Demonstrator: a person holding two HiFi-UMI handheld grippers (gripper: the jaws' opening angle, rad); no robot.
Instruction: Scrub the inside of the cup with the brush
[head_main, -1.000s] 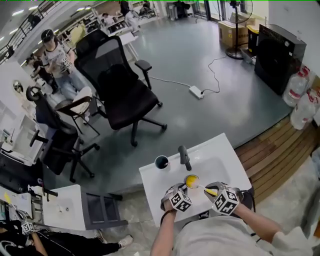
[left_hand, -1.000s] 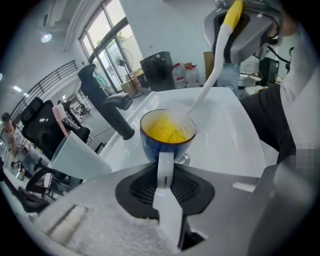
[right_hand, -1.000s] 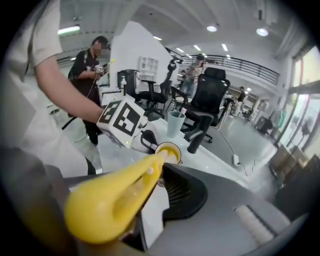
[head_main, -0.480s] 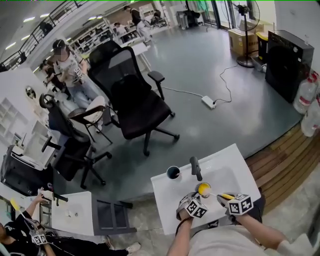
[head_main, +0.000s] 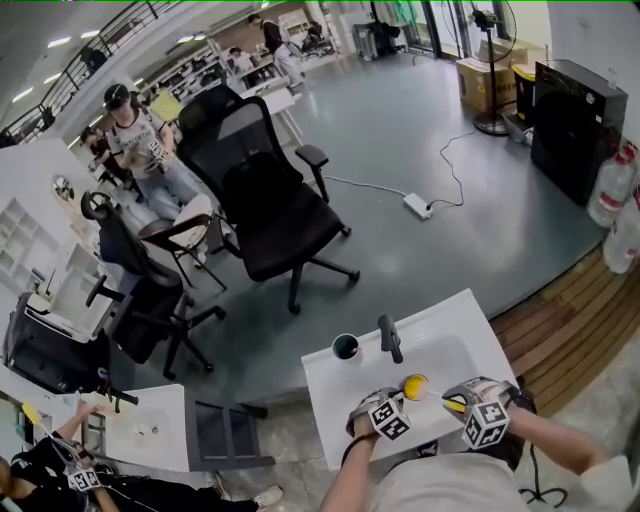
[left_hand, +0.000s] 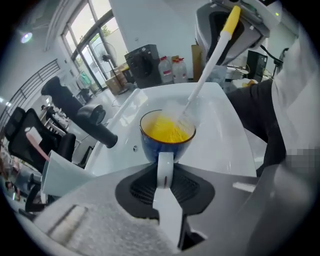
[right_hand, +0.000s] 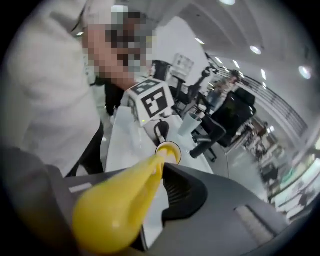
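A cup, blue outside and yellow inside, hangs over the white sink. My left gripper is shut on its white handle. The brush has a white shaft and a yellow grip; it slants down from the upper right, and its bristles are inside the cup. My right gripper is shut on the yellow grip, with the cup just beyond it. In the head view the cup sits between the left gripper and the right gripper.
A black faucet stands at the sink's back edge, with a dark cup to its left. Black office chairs stand on the grey floor beyond. Water bottles are at the right, and people are at the far left.
The head view has shifted, so the sink appears further right. Both grippers, the cup and the brush stay together over the basin, and both grips are unchanged.
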